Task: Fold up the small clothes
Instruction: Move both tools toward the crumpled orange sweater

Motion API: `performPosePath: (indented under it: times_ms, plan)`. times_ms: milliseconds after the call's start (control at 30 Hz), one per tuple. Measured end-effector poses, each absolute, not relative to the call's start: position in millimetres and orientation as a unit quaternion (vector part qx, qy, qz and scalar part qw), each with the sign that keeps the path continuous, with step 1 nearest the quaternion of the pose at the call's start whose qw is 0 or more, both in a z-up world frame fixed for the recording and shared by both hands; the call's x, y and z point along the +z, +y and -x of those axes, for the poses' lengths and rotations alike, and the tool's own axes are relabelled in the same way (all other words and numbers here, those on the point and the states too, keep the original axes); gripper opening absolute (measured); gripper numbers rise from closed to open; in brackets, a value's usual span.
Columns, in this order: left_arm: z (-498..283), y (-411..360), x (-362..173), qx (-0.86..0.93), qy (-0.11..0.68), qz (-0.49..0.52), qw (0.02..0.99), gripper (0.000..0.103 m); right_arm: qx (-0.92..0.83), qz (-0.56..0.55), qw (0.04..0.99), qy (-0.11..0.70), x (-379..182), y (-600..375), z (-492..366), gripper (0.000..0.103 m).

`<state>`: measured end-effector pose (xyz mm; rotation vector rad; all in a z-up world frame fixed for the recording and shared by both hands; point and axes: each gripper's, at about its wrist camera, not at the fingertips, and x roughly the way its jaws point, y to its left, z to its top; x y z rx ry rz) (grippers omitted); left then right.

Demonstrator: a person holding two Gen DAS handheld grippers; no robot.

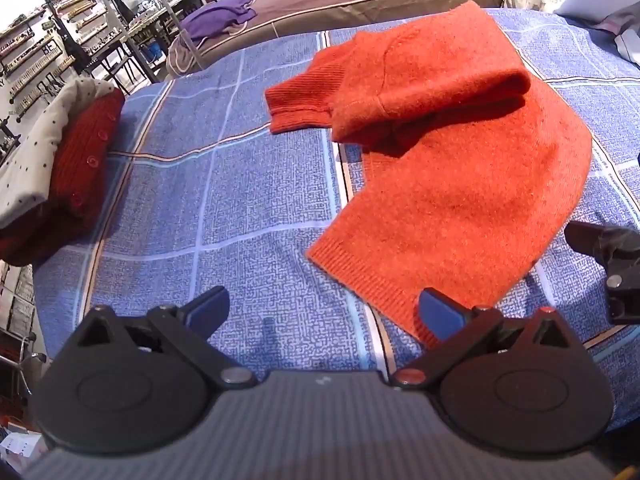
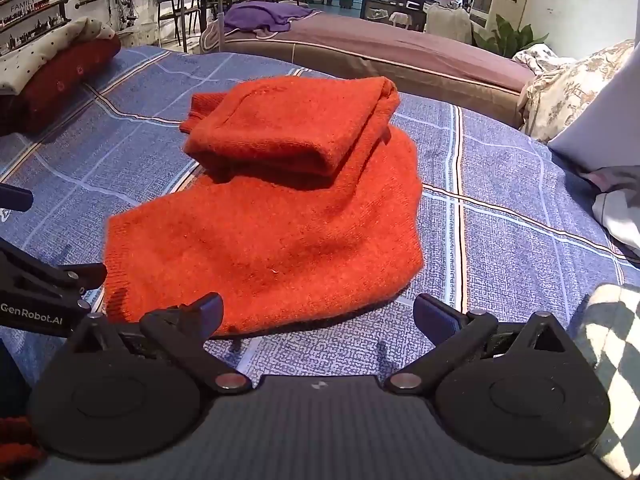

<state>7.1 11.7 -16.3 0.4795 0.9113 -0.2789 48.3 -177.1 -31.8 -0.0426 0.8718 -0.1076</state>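
An orange-red knitted sweater [image 1: 460, 200] is shown on a blue bedsheet [image 1: 224, 200] checked with pale and tan lines. A dark red buttoned cardigan [image 1: 86, 168] is seen under a cream cloth [image 1: 36, 148] with dark dots. A purple garment [image 2: 260, 16] is laid on a brown mattress [image 2: 380, 46].

My left gripper [image 1: 323, 309] is matte black: blue-padded fingers [image 1: 208, 307], round pivot housings, silver and red rivets above a ribbed grey body. My right gripper [image 2: 318, 312] looks alike, with silver rivets.
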Motion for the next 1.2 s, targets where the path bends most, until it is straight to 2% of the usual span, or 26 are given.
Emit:
performPosePath:
  times_ms: [1200]
  plan:
    - [-7.1, 16.0, -19.6, -0.132, 0.444, -0.224, 0.858, 0.103, -0.054, 0.025, 0.906, 0.420, -29.5, -173.9, -43.9, 0.103]
